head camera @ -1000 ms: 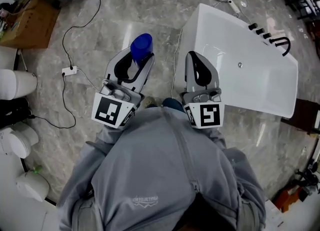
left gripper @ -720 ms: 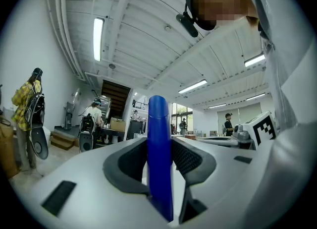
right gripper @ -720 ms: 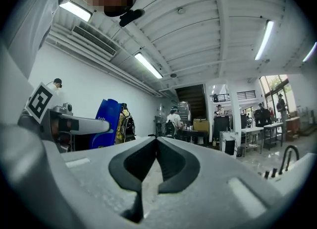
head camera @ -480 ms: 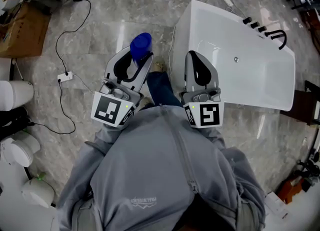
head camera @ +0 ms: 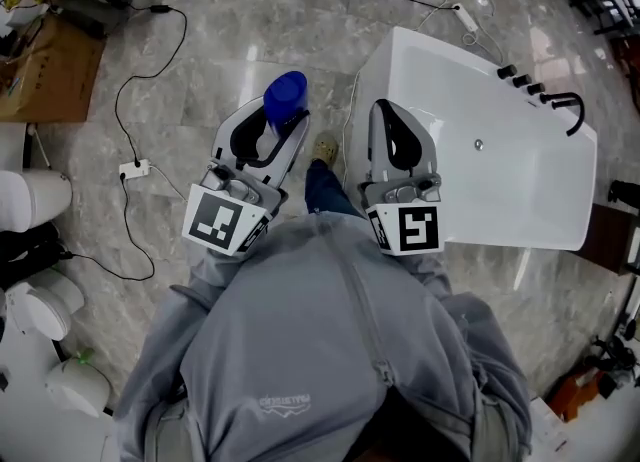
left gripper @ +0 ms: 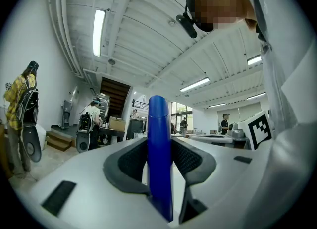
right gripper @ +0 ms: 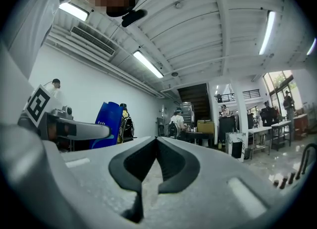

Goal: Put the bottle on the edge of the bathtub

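Left gripper (head camera: 278, 128): jaws part-way apart, pads pressed on both narrow sides of the blue bottle (left gripper: 159, 153). Firm hold; the bottle fills the gap.

Bottle axis: stands up out of the jaws, rounded top end clear above the fingertips, lower end down in the throat of the gripper. The left gripper view catches it edge-on, as a slim column. The right gripper view shows its broad face, with small pale print, leaning slightly. The head view looks nearly straight down on its top, so the long axis runs roughly upright, toward the camera.

Right gripper (right gripper: 156, 141): jaws brought together, tips meeting, nothing between them. It is held level with the left gripper, the two side by side and apart.

Position: the bottle hangs over the marble floor (head camera: 230, 40), left of the white bathtub (head camera: 450, 50), near its closest corner but not above the rim. The right gripper reaches over the tub's near end. Dark taps (head camera: 540, 85) sit at the tub's far end. The person's shoe (head camera: 322, 147) shows on the floor between the grippers. A black cable (head camera: 150, 70) loops across the floor to the left, beside a cardboard box (head camera: 50, 60).
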### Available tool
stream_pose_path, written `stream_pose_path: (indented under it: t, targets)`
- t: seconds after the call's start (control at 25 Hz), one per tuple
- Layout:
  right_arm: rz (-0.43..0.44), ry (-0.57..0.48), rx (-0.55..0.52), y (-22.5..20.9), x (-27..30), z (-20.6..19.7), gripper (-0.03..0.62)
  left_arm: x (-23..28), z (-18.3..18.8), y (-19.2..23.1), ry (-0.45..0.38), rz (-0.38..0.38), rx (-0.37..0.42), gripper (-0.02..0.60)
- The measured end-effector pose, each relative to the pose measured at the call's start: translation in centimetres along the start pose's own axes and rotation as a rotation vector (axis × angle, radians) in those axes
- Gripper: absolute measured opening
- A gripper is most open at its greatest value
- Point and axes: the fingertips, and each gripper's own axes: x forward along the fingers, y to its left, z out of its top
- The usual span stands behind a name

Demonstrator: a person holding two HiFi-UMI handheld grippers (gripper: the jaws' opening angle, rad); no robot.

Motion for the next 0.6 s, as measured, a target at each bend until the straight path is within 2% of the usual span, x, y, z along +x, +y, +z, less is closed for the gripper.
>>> stream_pose_path:
  t: [0.2,0.6]
  targets:
    - [0.004,0.002,-0.017,-4.2,5.0,0.0,0.003,6.4,0.6,2.7,-0.014,-0.027,0.017,0.15]
    - [-0.046,0.004,0.003,-14.9,12.6,-0.8,0.003,19.0,1.5,5.5,-0.029,-0.086,0.014,0.149]
